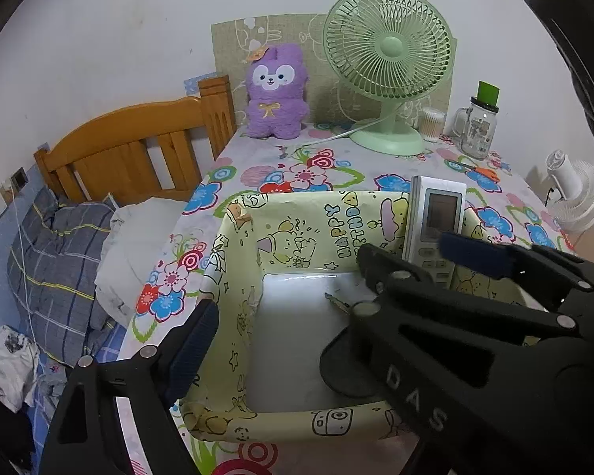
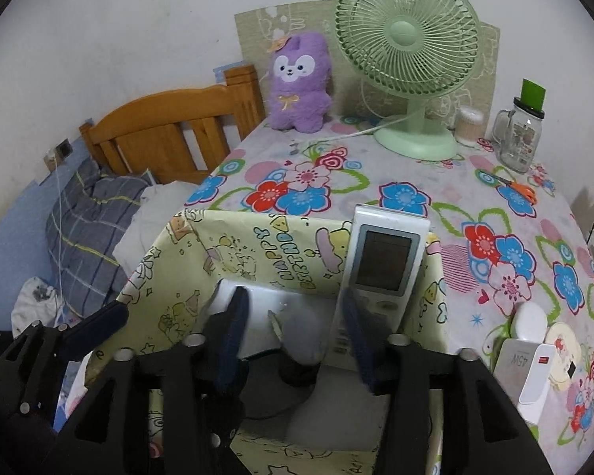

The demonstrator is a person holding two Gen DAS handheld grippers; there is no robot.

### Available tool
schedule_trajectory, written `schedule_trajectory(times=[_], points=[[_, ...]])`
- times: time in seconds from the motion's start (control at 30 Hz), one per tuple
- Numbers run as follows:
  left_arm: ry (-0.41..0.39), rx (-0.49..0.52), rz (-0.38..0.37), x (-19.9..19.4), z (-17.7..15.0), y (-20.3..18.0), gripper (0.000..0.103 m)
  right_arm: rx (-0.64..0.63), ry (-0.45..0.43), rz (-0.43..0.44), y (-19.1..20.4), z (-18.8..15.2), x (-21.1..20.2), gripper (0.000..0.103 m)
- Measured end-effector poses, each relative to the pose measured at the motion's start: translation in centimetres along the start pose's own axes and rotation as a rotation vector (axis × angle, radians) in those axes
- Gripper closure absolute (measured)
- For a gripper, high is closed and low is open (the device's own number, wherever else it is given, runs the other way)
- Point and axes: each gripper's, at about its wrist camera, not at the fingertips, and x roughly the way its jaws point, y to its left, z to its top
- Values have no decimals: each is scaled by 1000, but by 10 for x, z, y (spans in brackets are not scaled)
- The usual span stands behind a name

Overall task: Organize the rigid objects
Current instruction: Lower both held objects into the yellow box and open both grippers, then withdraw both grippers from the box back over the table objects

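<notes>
A yellow cartoon-print box stands open on the flowered table. A white remote control leans upright against the box's right inner wall. A key and a black round object lie on the box's white floor. My right gripper is open inside the box; its right finger touches the remote's left edge. In the left wrist view it reaches in from the right. My left gripper is open at the box's left wall; only its left finger shows.
A green desk fan, purple plush toy, cotton-swab jar, glass mug jar and orange scissors stand behind the box. A white charger lies to the right. A bed with a wooden headboard is on the left.
</notes>
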Motion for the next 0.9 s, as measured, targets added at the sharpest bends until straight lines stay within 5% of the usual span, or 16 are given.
schedule_trajectory(times=[0.3,0.9], points=[[-3,-16,-13,-3,1,0,11,-52,-36,-65,0,-2,-10,19],[-37,17,-29,-29,0,-30,7,-31,-98,-157,-26,-11,-51,12]])
